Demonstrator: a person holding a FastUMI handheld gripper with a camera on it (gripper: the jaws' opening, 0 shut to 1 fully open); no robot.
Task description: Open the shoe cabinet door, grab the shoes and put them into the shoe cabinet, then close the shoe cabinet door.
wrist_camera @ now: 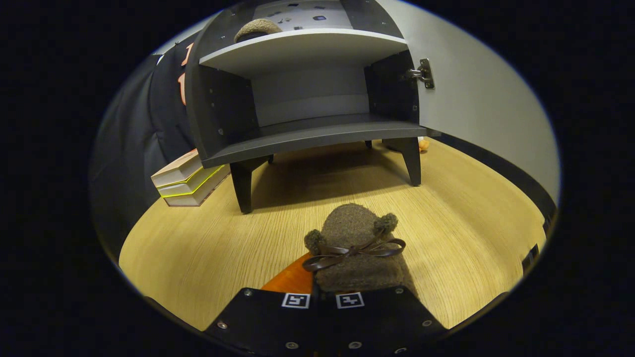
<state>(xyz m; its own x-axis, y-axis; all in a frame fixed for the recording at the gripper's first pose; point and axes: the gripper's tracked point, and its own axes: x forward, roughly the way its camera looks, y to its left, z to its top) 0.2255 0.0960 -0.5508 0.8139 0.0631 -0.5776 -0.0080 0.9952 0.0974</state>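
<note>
A brown fuzzy shoe [354,248] with a dark ribbon bow and two pom-poms juts straight ahead from my gripper [322,293], whose fingers are shut on its heel end. Beyond it stands the dark shoe cabinet [307,136] on short legs. Its light grey door [476,99] is swung wide open to the right on a metal hinge [422,73]. The lower compartment is bare inside. A second brown fuzzy shoe [255,29] lies on the white shelf [302,45] above it, toward the left.
A stack of books [187,181] lies on the wooden floor [208,248] by the cabinet's left front leg. A small orange object [424,145] sits behind the right legs. An orange flat piece [292,278] shows just under the shoe, left of the fingers.
</note>
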